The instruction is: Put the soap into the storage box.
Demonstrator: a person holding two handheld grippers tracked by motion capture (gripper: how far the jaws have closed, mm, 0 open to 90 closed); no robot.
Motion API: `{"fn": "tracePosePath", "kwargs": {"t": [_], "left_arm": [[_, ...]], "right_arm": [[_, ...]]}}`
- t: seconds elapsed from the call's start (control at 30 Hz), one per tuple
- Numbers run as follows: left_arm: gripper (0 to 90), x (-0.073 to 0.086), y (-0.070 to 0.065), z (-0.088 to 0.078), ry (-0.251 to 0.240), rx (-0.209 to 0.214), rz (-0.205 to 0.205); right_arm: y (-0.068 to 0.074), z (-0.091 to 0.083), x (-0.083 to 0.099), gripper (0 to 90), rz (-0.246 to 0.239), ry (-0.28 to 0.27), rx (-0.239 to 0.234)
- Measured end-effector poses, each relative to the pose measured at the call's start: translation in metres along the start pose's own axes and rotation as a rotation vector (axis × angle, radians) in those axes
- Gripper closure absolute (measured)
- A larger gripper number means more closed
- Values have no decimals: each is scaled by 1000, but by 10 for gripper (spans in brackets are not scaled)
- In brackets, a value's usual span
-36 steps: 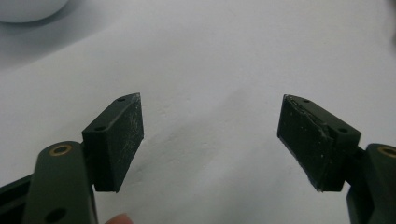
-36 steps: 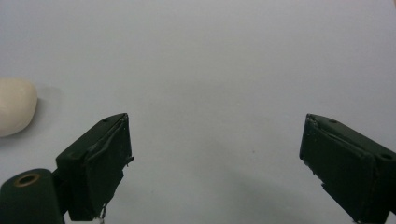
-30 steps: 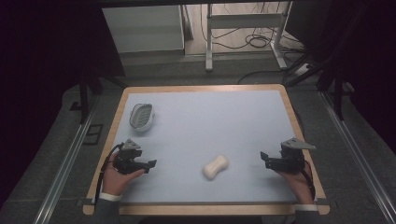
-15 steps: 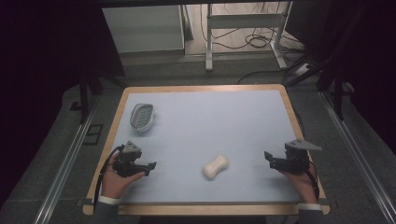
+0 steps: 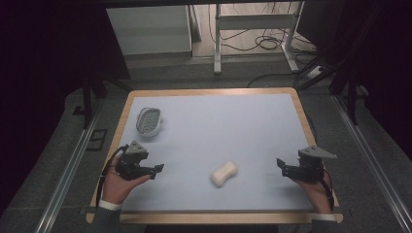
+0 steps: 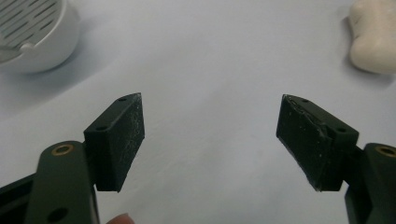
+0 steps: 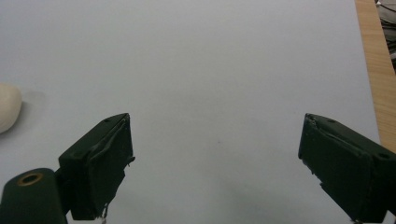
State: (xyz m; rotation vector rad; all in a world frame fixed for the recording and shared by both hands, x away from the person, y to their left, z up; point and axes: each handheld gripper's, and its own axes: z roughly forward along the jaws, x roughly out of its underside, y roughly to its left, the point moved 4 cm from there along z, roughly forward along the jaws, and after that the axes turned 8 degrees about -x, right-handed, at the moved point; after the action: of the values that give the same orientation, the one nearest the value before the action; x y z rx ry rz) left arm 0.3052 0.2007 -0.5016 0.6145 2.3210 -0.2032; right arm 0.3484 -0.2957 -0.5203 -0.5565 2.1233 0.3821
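Both grippers, left gripper (image 5: 156, 170) and right gripper (image 5: 281, 166), sit released and empty at the pale blue bench (image 5: 233, 121), flanking the cream, peanut-shaped soap bar (image 5: 224, 173). Best closed squarely across its narrow waist. Beyond the soap's left: white slotted plastic soap dish (image 5: 148, 121).

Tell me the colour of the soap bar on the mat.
Cream white soap bar, clearest in the left gripper view.
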Motion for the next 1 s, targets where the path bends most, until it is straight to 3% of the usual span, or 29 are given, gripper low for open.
{"fn": "tracePosePath", "kwargs": {"t": [0.4,0.67,1.0], "left_arm": [[251,-28,-25,0,19,42,73],[258,-40,-41,9,49,82,95],[258,-56,-61,20,81,100,129]], "right_arm": [[-2,-6,5,98,8,-6,7],[-3,-8,6,98,13,-9,13],[-5,-8,7,97,15,-7,27]]}}
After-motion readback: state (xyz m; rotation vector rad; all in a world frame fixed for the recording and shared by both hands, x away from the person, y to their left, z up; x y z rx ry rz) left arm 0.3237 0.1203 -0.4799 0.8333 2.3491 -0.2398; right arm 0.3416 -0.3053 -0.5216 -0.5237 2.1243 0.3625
